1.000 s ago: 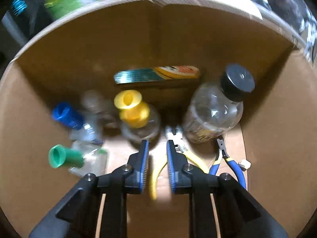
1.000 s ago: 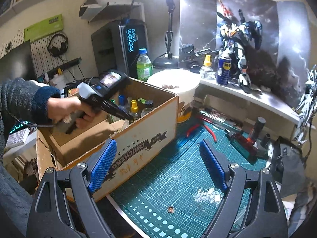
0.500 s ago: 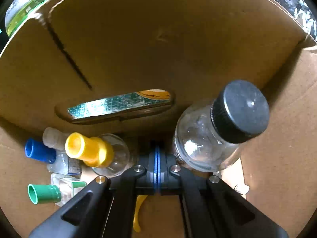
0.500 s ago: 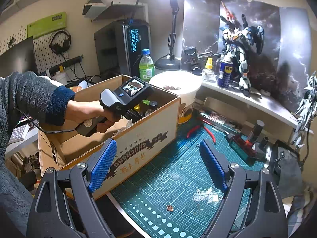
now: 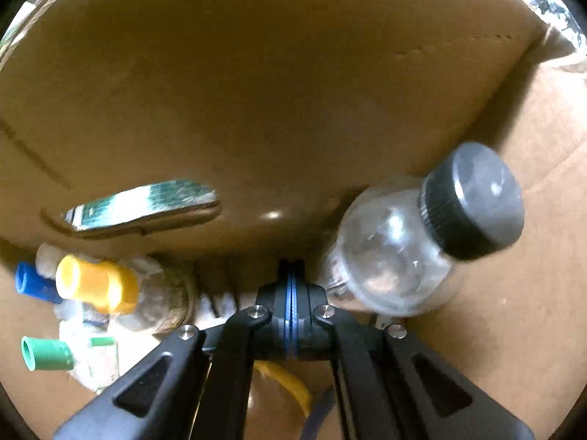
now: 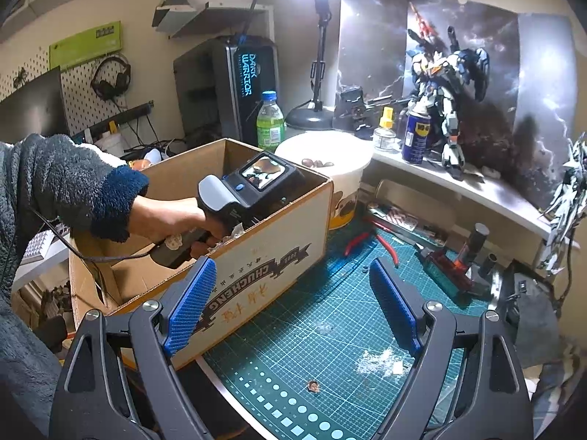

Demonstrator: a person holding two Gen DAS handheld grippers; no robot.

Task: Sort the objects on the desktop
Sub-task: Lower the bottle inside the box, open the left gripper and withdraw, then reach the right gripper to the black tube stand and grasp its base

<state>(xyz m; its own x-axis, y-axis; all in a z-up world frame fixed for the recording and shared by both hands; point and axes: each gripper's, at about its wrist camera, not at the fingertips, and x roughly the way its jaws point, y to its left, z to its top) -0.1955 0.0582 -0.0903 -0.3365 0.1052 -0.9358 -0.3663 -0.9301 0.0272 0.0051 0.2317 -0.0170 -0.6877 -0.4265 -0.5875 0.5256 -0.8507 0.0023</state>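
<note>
**Inspector:** Left gripper (image 5: 291,286): a second ago the jaws stood slightly apart over the yellow-handled pliers (image 5: 290,385). They are now fully closed, blue pads flush, with nothing visible between them.

**Clerk:** And the pliers?

**Inspector:** On the floor of the cardboard box (image 5: 256,91), one yellow handle showing beneath the linkage, not gripped. I judge that item delivered. The tool has since pushed further in: the black-capped bottle (image 5: 403,256) looms larger just right of the tips, the yellow-capped bottle (image 5: 95,286) lies to the left, and the far wall fills the view.

**Clerk:** Pose of that hand?

**Inspector:** The left hand (image 6: 168,220) grips the handle above the box rim, sleeve pulled back at the wrist, tool pitched steeply down, its tips hidden below the near wall in the right wrist view.

**Clerk:** The other tool?

**Inspector:** Right gripper (image 6: 291,275): jaws wide, empty, unmoved, angled moderately down over the cutting mat (image 6: 330,330), beside the box front.

**Clerk:** Work outstanding?

**Inspector:** Red-handled cutters (image 6: 370,240) lie on the mat beyond the right tool, well apart from it. In my judgement they are a candidate for sorting next.
</note>
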